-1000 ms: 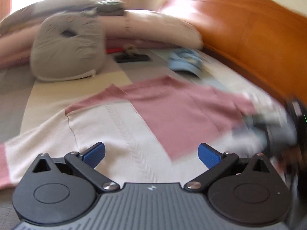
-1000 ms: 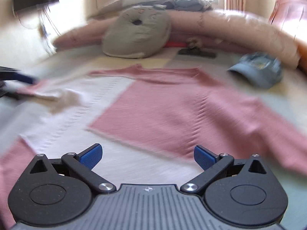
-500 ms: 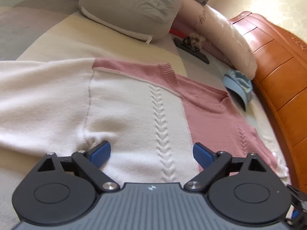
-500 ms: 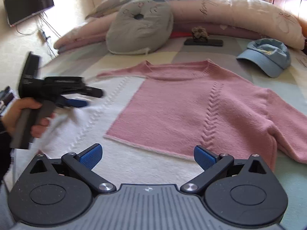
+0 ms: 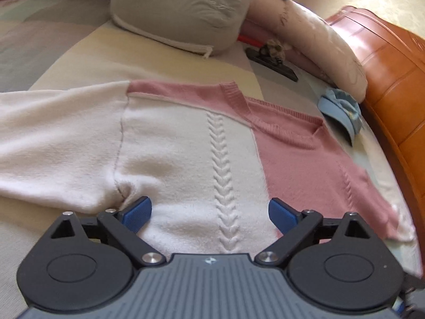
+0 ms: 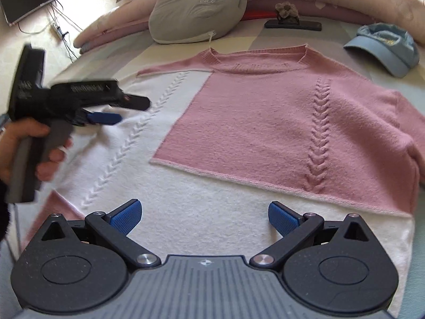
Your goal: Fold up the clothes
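Bed (image 6: 353, 53) with pale checked cover is carrying everything; orange wooden headboard (image 5: 393, 79) is running along one side. Pink-and-white cable-knit sweater (image 6: 265, 122) is lying flat, front up, across the middle of the bed, sleeves spreading outward. Long pink bolster pillow (image 5: 318, 40) and grey round cat-face cushion (image 6: 196, 2) are sitting beyond the neckline. Light blue cap (image 6: 385, 50) is resting just beside one shoulder. Left tongs (image 6: 111, 111), held in a hand (image 6: 24, 148), are hovering over the white half, released, jaws wide, nothing between them. Right tongs (image 6: 204, 215) are standing released over the white hem, holding nothing
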Available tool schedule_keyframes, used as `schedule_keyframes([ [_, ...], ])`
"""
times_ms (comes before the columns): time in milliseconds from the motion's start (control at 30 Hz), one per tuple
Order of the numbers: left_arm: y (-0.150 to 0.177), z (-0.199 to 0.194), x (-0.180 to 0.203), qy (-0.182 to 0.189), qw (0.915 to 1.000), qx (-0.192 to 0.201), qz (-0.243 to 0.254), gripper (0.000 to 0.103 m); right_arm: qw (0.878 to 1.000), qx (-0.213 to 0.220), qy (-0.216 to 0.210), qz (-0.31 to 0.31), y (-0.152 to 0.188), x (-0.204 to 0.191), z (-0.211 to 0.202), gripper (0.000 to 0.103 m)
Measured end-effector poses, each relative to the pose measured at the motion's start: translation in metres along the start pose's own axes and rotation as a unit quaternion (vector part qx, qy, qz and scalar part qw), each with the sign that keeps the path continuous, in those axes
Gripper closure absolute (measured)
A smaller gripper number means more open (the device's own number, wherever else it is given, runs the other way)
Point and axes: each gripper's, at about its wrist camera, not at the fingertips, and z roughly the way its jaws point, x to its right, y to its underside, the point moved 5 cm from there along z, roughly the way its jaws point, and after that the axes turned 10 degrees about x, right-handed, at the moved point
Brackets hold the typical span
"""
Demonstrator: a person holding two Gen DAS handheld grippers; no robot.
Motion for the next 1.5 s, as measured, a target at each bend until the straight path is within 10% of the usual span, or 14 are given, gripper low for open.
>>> schedule_keyframes([
  [267, -0.079, -0.011, -0.055, -0.054, 0.9968, 0.053, -0.027, 0.008, 1.000, 0.004, 0.003, 0.011, -0.001, 0.002, 0.003, 0.000],
  [533, -0.078, 0.039, -0.110, -0.049, 0.9917, 0.042, -0.111, 0.006, 1.000, 0.011, 0.017, -0.010, 0.001, -0.004, 0.007, 0.000],
  [867, -0.098, 0.056, -0.102, -0.080, 0.9917, 0.069, -0.074, 0.004, 0.998, 0.010, 0.029, -0.053, 0.005, -0.010, 0.010, 0.000],
  [1100, -0.052, 0.027, -0.065, -0.011, 0.9981, 0.005, -0.060, 0.003, 0.999, 0.010, 0.024, -0.042, 0.005, -0.008, 0.007, 0.000],
  [1500, -0.087, 0.069, -0.079, -0.069, 0.9951, 0.048, -0.052, 0.003, 0.998, 0.009, 0.023, -0.061, 0.008, -0.011, 0.010, 0.000],
])
